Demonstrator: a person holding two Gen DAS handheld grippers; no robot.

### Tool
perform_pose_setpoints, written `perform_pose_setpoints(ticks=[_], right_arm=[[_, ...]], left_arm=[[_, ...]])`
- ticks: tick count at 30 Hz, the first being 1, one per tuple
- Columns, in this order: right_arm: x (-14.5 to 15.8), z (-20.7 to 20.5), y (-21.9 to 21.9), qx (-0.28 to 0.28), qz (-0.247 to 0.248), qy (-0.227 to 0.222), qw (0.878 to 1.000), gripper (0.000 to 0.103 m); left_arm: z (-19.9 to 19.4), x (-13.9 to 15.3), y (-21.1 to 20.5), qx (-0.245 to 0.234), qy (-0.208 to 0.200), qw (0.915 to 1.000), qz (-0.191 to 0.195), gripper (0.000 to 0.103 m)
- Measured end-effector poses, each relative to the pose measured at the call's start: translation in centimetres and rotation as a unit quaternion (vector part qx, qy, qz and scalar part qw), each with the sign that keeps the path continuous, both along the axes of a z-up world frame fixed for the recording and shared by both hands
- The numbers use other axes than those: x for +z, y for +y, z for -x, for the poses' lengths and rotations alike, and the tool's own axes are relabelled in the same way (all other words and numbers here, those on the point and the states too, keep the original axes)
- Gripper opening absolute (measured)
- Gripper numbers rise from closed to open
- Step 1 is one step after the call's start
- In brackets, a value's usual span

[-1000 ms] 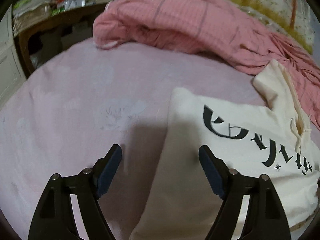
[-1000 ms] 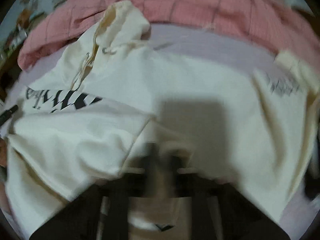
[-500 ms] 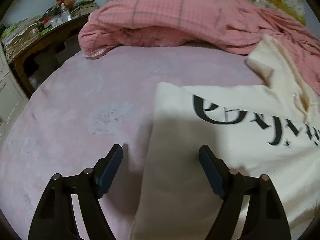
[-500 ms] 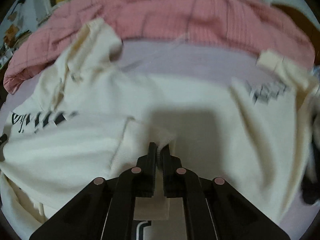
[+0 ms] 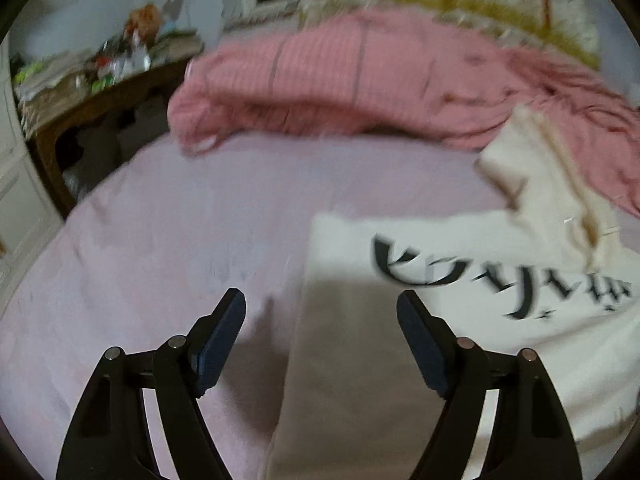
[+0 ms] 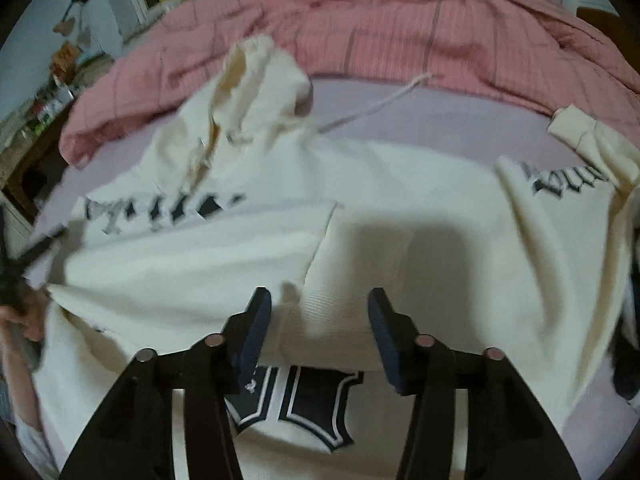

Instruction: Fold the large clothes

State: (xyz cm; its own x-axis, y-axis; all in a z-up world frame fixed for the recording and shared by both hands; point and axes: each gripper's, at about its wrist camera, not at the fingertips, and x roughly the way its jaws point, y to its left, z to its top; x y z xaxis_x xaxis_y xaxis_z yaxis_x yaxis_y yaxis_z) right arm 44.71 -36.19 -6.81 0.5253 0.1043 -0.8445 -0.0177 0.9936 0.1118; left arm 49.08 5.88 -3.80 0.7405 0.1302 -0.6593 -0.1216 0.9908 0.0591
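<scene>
A cream hoodie [image 6: 400, 184] with black lettering lies spread on a pale pink bed sheet [image 5: 160, 240]. Its left sleeve is folded across the chest, with the ribbed cuff [image 6: 344, 300] lying between my right gripper's fingers. My right gripper [image 6: 319, 308] is open just above the cuff. The hood [image 6: 256, 80] lies towards the far side and the other sleeve's cuff [image 6: 572, 124] lies at the far right. In the left wrist view the hoodie's folded left edge [image 5: 320, 320] runs between the fingers of my open, empty left gripper [image 5: 321, 312], above the sheet.
A rumpled pink checked quilt [image 5: 360, 84] lies across the far side of the bed, also in the right wrist view [image 6: 440, 28]. A cluttered wooden table [image 5: 100, 84] stands beyond the bed's left edge. White cabinet doors [image 5: 16, 184] are at far left.
My right gripper, shut on the sleeve cuff half a second ago, has opened and let it lie on the chest. My left gripper stayed open and tilted up a little.
</scene>
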Motion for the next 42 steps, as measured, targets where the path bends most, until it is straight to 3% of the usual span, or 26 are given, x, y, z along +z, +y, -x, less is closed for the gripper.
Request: perform_pose_setpoints(ticks=[2,4,10,17,19,23,25,27,29,31,32,33,37,39,42], right_arm=[[-0.7,0.5,1.3,0.044,0.017,0.001,0.999,0.008],[-0.6,1.6,2.6,0.06,0.064,0.001,0.996,0.008],[-0.6,4.6,2.3,0.039,0.041,0.011,0.998,0.008],[-0.5,6.0,2.2,0.047,0.043,0.025,0.998,0.008],[-0.3,6.0,1.4,0.034,0.025,0.022,0.999,0.012],[1.9,5.7,-1.5,-0.053,0.022,-0.039,0.998,0.055],[2.7,5.0,-3.9,-0.104,-0.003,-0.053,0.993,0.059],[1.7,3.5,-5.5,-0.102,-0.066,-0.024,0.992,0.059],[-0.1,1.8,-6.0,-0.084,-0.097,0.018,0.992,0.059],[-1.3,0.7,-5.3,-0.079,-0.07,0.036,0.994,0.035],[-1.3,0.4,-4.6,-0.071,-0.043,0.022,0.996,0.017],[-1.0,0.3,-4.3,-0.071,-0.031,0.004,0.997,0.008],[3.0,0.2,-3.8,-0.079,0.002,-0.099,0.992,0.007],[4.0,-0.8,-3.7,-0.078,0.004,-0.101,0.992,0.007],[2.3,-2.1,-3.9,-0.084,0.012,-0.061,0.995,0.007]], left_arm=[[0.9,1.7,-0.8,-0.012,-0.022,0.9997,0.003,0.077],[2.0,3.5,-1.3,-0.022,-0.041,0.9987,0.021,0.077],[3.8,5.9,-2.6,-0.049,-0.063,0.9962,0.035,0.079],[2.3,2.8,-4.0,-0.091,-0.009,0.9942,0.058,0.079],[1.6,1.4,-4.9,-0.094,0.005,0.9946,0.044,0.08],[-0.3,-2.4,-5.5,-0.067,0.057,0.9961,0.004,0.08],[-1.0,-3.9,-5.0,-0.04,0.076,0.9963,0.002,0.08],[-1.2,-4.5,-4.8,-0.023,0.075,0.9969,0.012,0.08],[-0.9,-4.2,-5.4,-0.025,0.065,0.9975,-0.006,0.08],[-0.5,-3.8,-5.4,-0.028,0.053,0.9982,-0.001,0.08],[-0.4,-3.5,-5.3,-0.026,0.047,0.9986,0.003,0.08],[-0.2,-3.1,-5.1,-0.021,0.036,0.9991,0.006,0.08],[0.8,-1.0,-4.2,0.005,-0.016,0.9999,0.004,0.079],[1.2,-0.4,-3.9,0.011,-0.029,0.9995,0.008,0.08],[0.4,-1.3,-4.3,0.005,-0.001,1.0,-0.005,0.08]])
